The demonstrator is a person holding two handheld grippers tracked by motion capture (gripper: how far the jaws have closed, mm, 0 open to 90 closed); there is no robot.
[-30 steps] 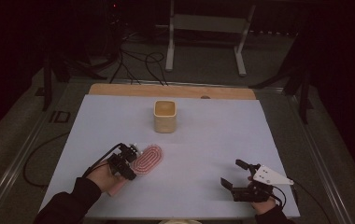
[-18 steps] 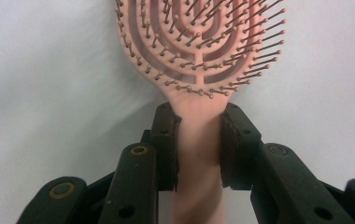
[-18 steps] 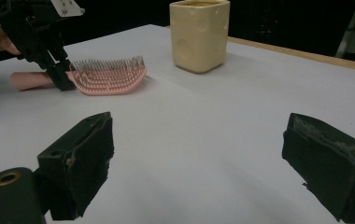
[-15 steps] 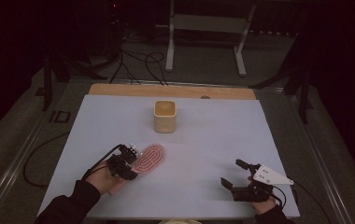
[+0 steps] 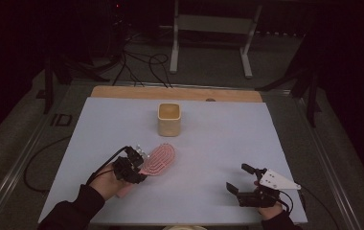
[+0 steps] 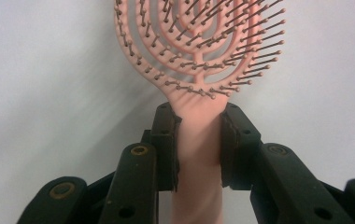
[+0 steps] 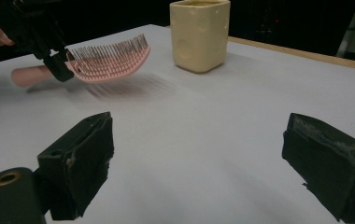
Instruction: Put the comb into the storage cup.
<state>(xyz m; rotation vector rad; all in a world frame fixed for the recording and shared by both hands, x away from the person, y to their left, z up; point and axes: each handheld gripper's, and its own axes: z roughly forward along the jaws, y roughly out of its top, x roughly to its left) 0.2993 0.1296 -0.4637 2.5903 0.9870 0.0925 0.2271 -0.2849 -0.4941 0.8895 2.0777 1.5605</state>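
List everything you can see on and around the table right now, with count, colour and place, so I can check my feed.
hairbrush: one, pink, bristles up, near left part of the table, lifted off the sheet, handle clamped in the left gripper
cup: one, cream yellow, upright, open top, middle of the table toward the far side
table cover: one, pale blue-white sheet over the tabletop
wooden edge: one, tan strip along the far side of the table
metal stand: one, grey, on the floor beyond the table
cables: several, black, on the floor behind the table
left gripper: one, black, shut on the brush handle
right gripper: one, black, jaws wide open, nothing between them, near right part of the table
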